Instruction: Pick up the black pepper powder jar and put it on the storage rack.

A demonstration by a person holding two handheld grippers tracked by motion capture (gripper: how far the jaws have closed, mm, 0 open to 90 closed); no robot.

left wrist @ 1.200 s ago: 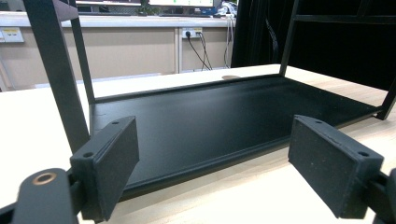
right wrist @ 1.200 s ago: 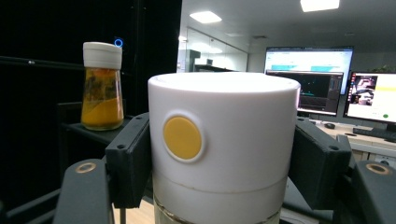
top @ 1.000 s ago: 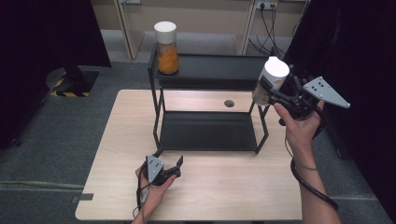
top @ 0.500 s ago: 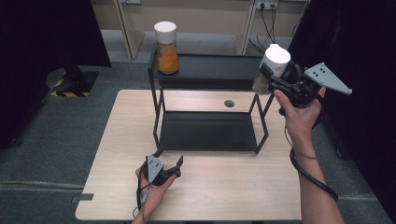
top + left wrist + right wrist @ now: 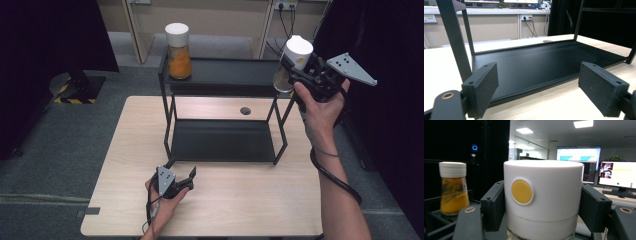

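From the high view, the right gripper [image 5: 295,67] holds a white-capped jar [image 5: 294,59], tilted, beside the right end of the rack's top shelf [image 5: 230,75]. The left gripper [image 5: 186,181] rests on the counter [image 5: 240,200], fingers apart. From the right gripper view, the fingers [image 5: 492,203] are clamped on the jar's cap [image 5: 543,192]; the orange spice jar [image 5: 452,191] stands further left.

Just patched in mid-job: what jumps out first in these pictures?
The right gripper holds a white-capped jar in the air beside the right end of the black rack's top shelf, jaws clamped on its cap. An orange-filled jar stands at the shelf's left end. The left gripper rests open on the table.
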